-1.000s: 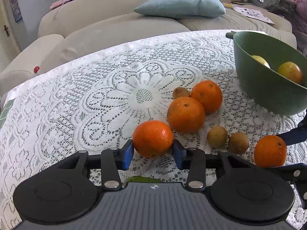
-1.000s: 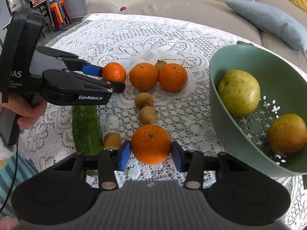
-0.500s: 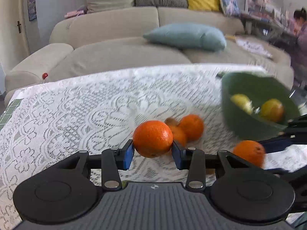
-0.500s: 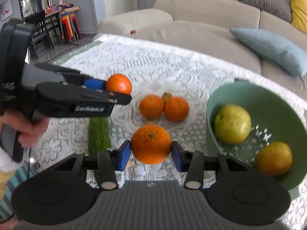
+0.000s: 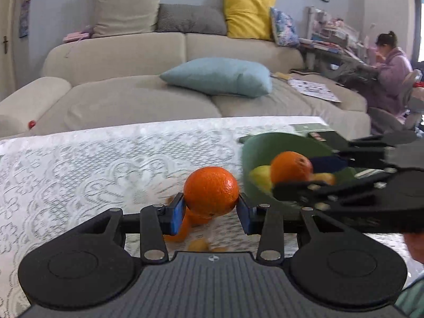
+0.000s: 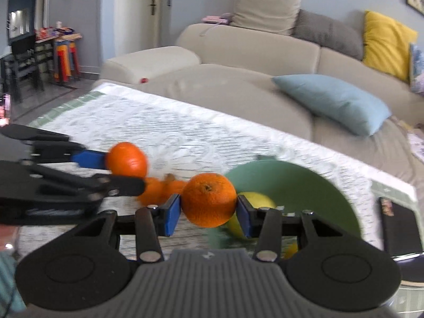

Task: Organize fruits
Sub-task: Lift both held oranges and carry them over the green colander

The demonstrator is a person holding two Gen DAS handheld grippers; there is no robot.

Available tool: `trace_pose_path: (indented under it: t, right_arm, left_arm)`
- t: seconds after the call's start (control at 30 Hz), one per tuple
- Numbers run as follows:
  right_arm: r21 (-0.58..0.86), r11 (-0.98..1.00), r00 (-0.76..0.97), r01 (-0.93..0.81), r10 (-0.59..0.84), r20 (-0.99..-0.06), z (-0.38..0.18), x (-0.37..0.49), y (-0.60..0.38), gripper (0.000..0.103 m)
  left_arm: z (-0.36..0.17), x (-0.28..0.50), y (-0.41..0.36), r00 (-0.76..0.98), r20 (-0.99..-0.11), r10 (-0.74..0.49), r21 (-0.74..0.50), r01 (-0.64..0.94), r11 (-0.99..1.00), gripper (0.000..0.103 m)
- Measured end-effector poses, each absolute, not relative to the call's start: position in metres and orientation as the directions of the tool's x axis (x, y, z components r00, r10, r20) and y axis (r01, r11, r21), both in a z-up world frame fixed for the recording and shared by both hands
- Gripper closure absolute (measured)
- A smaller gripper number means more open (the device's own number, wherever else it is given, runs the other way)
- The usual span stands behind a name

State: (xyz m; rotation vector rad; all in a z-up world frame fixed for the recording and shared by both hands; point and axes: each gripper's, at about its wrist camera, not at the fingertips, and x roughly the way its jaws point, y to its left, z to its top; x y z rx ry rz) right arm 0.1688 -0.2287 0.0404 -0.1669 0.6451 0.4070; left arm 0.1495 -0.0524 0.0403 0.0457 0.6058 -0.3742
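Gripping round dimpled orange (image 5: pixel 211 190)

— What occupies the foreground? 
— Two oranges held above the tabletop (image 5: pixel 79 164): one orange (image 5: pixel 211 191) between the pads of the left gripper (image 5: pixel 211 213), the second orange (image 6: pixel 208 199) in the right gripper (image 6: pixel 208 216), to the first's right.

— And beyond them? 
— The bowl (image 6: pixel 304 185) sits on the tabletop at right, a fruit (image 6: pixel 254 198) inside it. More oranges (image 6: pixel 161 189) lie on the tabletop below the held pair. Behind the tabletop stands the sofa (image 5: pixel 132 79), a pillow (image 5: pixel 220 76) lying on its seat.
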Motion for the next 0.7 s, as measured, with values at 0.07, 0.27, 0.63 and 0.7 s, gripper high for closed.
trace_pose_path:
  t: [0.07, 0.27, 0.63, 0.7]
  right_arm:
    - [-0.036, 0.919, 0.732, -0.393, 0.288, -0.618, 0.040, 0.175, -0.238, 0.060]
    - [-0.067, 0.943, 0.747, -0.327, 0.215, -0.628, 0.033, 0.190, -0.261, 0.060]
    - [-0.060, 0.965, 0.724, -0.255, 0.150, -0.673, 0.014, 0.210, -0.289, 0.060]
    - [-0.054, 0.965, 0.715, -0.255, 0.151, -0.683, 0.010, 0.212, -0.292, 0.060]
  left_arm:
    - [0.043, 0.150, -0.062, 0.746, -0.563, -0.356, -0.077, 0.381, 0.921, 0.056]
    - [0.043, 0.166, -0.086, 0.698, -0.586, -0.412, -0.134, 0.417, 0.899, 0.056]
    - [0.027, 0.198, -0.115, 0.630, -0.621, -0.467, -0.273, 0.385, 0.882, 0.057]
    - [0.025, 0.200, -0.116, 0.622, -0.625, -0.473, -0.280, 0.387, 0.879, 0.057]
